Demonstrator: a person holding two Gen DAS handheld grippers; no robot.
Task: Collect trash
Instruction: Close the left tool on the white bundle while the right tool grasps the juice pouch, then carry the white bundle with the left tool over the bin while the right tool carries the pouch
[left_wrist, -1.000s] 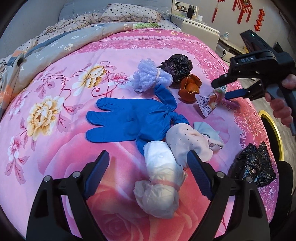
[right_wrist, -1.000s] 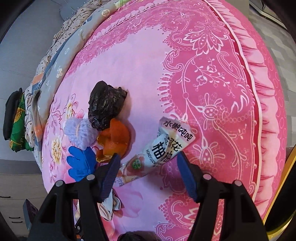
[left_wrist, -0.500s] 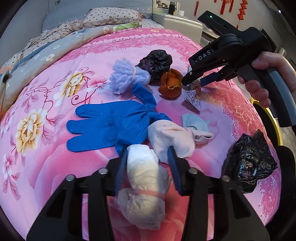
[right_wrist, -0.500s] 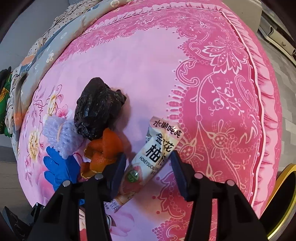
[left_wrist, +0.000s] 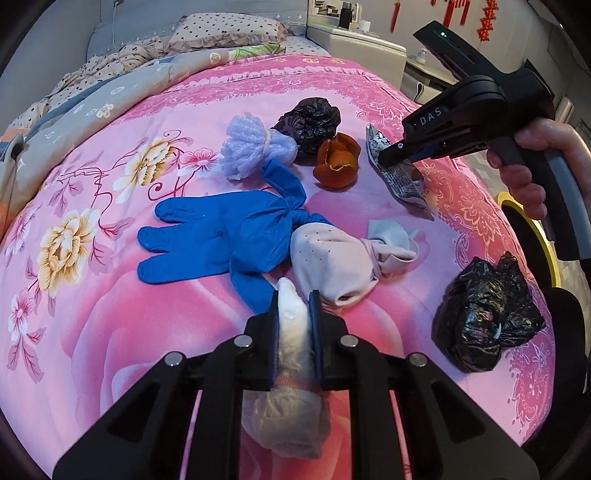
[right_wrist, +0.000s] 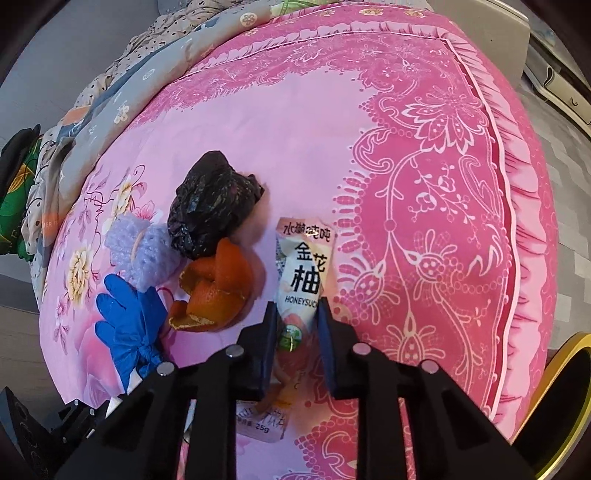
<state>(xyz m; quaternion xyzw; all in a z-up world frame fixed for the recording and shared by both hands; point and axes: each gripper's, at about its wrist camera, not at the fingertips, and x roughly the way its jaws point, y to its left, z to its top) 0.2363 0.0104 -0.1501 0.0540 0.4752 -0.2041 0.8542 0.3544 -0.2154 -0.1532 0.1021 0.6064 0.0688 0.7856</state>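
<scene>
Now | left tool (left_wrist: 294, 325) pinching white bundle (left_wrist: 291, 334) | right tool (right_wrist: 294, 325) pinching snack packet (right_wrist: 301, 273), label readable right-wrist only

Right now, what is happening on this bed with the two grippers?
A person is collecting trash from a pink bedspread with a gripper in each hand. The left gripper is shut on a white tied bundle. The right gripper is shut on a snack wrapper. A blue glove, an orange peel, a purple mesh bundle, a pale pink bundle and two black bags lie uncollected.
</scene>
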